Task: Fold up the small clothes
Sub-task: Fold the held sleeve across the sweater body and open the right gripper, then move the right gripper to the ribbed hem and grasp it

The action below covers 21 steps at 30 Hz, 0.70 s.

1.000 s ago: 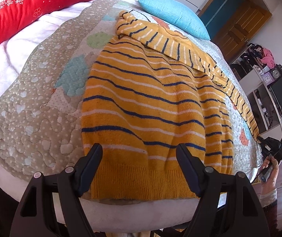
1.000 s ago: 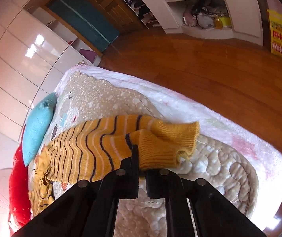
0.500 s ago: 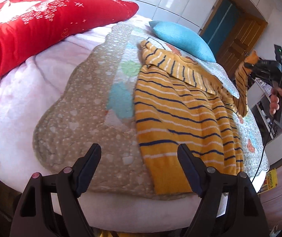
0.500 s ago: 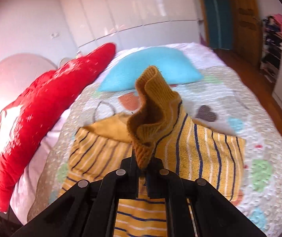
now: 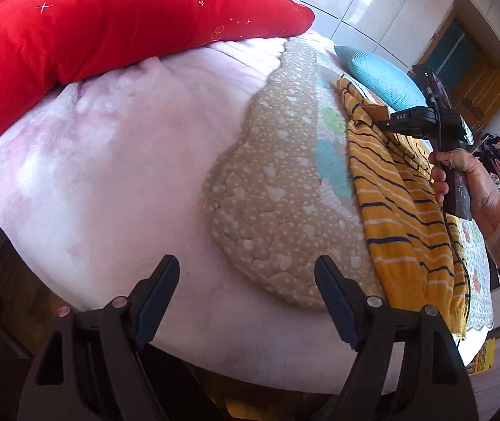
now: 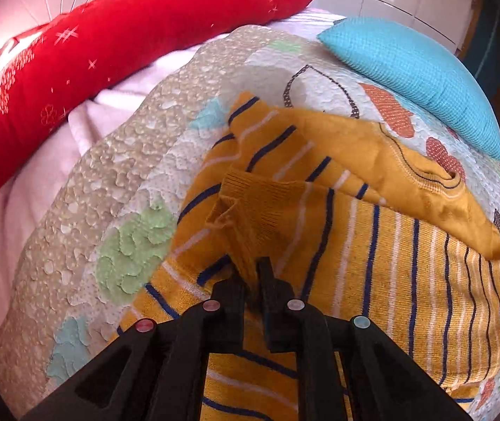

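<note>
right hand-held gripper (image 6: 252, 273) easing open around the mustard-yellow navy-striped knit sweater's (image 6: 372, 245) cuff, which hides the fingertips; left hand-held gripper (image 5: 246, 282) wide, empty.

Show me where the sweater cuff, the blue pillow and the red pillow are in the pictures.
sweater cuff (image 6: 250, 207): right wrist view, on the ribbed end of the sleeve.
blue pillow (image 6: 414, 73): right wrist view, middle of its knitted cover.
red pillow (image 5: 109, 24): left wrist view, middle of its top face.

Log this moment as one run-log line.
step: sleeve fold | right gripper: jaws opening, sleeve cuff between them, over sweater | left gripper: open, empty, over quilt
</note>
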Tool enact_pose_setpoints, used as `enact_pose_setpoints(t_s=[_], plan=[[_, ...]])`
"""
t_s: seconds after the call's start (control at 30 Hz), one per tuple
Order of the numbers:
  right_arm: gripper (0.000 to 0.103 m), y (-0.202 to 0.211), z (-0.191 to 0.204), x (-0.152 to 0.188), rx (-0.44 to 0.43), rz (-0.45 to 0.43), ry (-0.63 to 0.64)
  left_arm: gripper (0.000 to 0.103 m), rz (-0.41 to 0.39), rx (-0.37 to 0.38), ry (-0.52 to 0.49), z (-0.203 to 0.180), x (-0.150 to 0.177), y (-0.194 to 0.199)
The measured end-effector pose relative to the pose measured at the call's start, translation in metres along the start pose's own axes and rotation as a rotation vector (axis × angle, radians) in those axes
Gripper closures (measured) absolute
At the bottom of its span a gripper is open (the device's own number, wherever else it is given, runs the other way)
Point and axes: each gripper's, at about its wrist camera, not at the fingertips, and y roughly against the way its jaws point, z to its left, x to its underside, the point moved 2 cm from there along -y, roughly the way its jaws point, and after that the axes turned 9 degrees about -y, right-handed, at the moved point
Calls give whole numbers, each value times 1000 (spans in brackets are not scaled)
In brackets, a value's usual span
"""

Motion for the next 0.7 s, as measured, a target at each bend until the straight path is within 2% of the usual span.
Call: enact_pose_setpoints(t_s=[0.07,0.13,0.17,0.2,0.27,0.37,0.43,0.57,0.7], plan=[[85,-3,10,2,26,1,42,25,-6,4,4,0,1,1],[81,2,12,2,-7,6,26,25,-7,9,6,-2,2,1],[78,6,11,2,-51,9,1,25,-5,13,7,-3,2,1],[66,11,10,1,-126,15,-27,25,-1,17,8,-5,3,0],[65,22,12,2,-275,33,-72,25,6,26,9,-10,3,-2],[61,53,18,12,-345,-4,-57,25,4,34,-8,-22,2,0],[48,75,12,30,-377,-25,-53,25,1,43,-24,-31,-1,2],[46,115,-32,80,-398,-37,-93,25,-7,60,-74,-52,-8,5],[41,150,-104,139,-332,-59,-193,25,-6,87,-107,-72,-12,4]])
